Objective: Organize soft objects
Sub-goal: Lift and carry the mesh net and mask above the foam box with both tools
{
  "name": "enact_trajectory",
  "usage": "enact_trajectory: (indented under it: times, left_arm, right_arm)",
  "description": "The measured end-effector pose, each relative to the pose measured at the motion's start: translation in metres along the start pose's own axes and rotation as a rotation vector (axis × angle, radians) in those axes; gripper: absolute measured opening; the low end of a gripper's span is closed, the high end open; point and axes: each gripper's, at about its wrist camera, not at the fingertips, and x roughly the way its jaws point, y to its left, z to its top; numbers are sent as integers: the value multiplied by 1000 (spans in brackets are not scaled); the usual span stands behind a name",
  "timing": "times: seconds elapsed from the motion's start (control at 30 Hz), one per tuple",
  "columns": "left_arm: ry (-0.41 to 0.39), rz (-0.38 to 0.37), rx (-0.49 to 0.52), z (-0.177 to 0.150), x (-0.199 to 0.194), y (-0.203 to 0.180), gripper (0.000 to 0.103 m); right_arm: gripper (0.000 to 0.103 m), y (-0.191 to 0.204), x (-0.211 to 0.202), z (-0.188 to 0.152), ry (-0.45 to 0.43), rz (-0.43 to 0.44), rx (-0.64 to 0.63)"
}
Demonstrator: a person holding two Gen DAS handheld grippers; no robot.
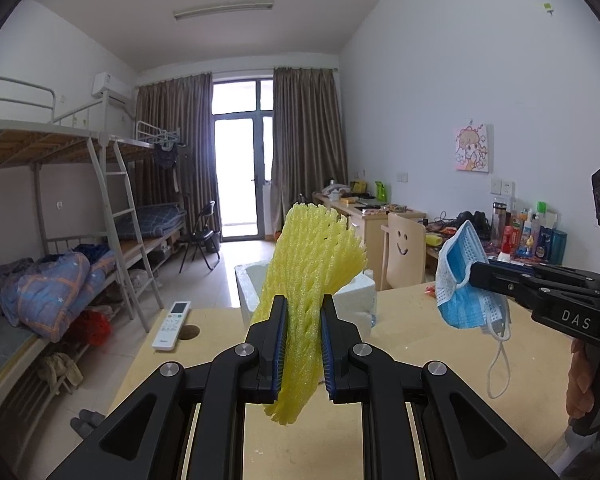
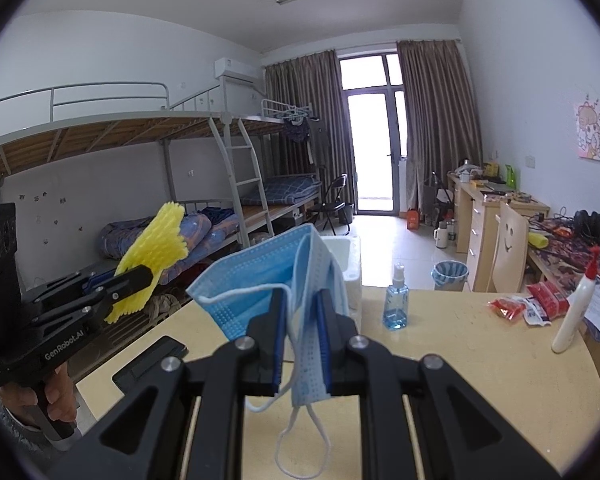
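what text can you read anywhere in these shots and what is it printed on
"DAS" on the black body of the right gripper, seen from the left wrist.
"GenRobot.AI" on the black body of the left gripper, seen from the right wrist.
Labels on the bottles and tubes on the far desk: too small to read.
Red snack packets and the white remote control: print too blurred to read.

The left wrist camera sits just behind its own fingers and looks slightly downward across the bench toward the balcony door at the far end of the room. The right wrist camera looks the same way from further right, close behind its fingers. Each view catches the other gripper at its edge: the right gripper and the left gripper. Both share the bunk beds, curtains and white foam box.
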Motion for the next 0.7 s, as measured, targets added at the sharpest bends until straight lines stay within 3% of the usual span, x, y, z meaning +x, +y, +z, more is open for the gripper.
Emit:
enact_trajectory:
  times: [0.7]
  left_arm:
    - [33,12,5,30,78,20,17]
  right_arm:
    - [18,-5,69,43,49,2,-68]
